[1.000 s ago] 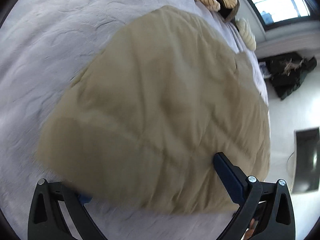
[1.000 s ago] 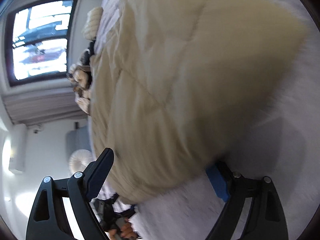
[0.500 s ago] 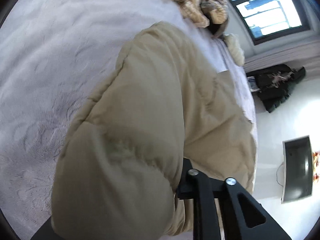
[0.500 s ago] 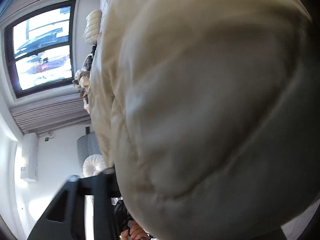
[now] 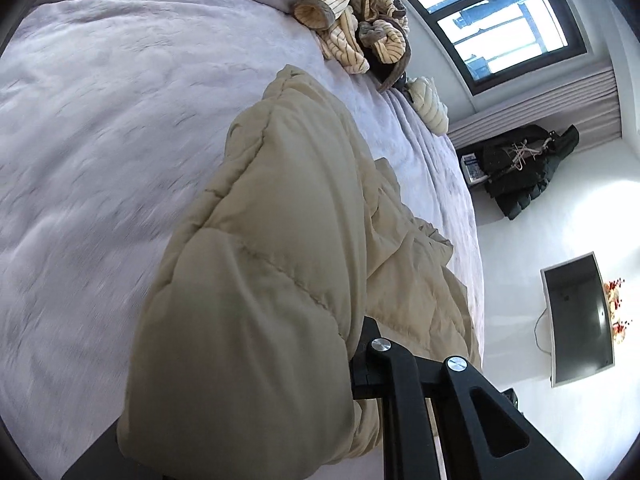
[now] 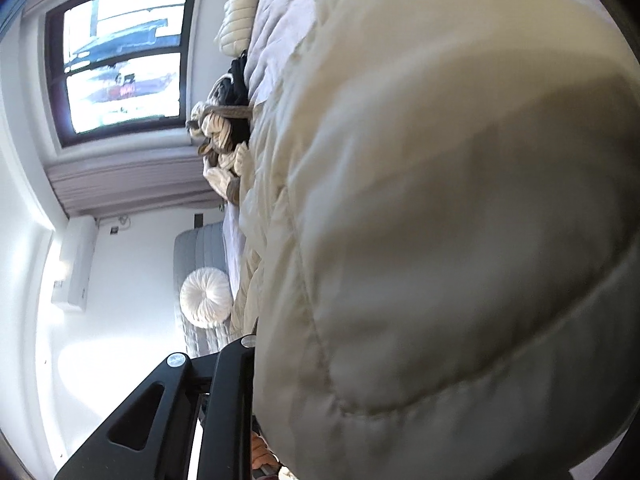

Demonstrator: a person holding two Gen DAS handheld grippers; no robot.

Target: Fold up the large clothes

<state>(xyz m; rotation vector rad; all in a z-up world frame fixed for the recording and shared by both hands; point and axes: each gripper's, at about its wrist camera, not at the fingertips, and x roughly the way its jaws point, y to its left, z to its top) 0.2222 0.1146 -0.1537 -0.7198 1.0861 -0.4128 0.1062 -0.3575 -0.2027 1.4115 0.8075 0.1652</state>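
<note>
Left wrist view: left gripper [image 5: 352,364] clamped on the near edge of the tan puffy coat [image 5: 280,240], which bulges over the fingers and trails onto the purple bedspread [image 5: 100,140]. Right gripper [image 6: 256,380] jaws closing on the coat [image 6: 440,220], padding bunched between them. Likely the fold lift: raise both edges evenly, keep grips deep in the padding, carry toward the far hem, away from the striped clothes pile [image 5: 352,28].

The puffy beige jacket [image 5: 260,280] swallows one finger of the left gripper [image 5: 352,364] completely. Same with the right gripper [image 6: 256,376], fingertips buried. The purple bedspread [image 5: 100,140] is smeared with blur, and the jacket's bulge looks soft up close.
</note>
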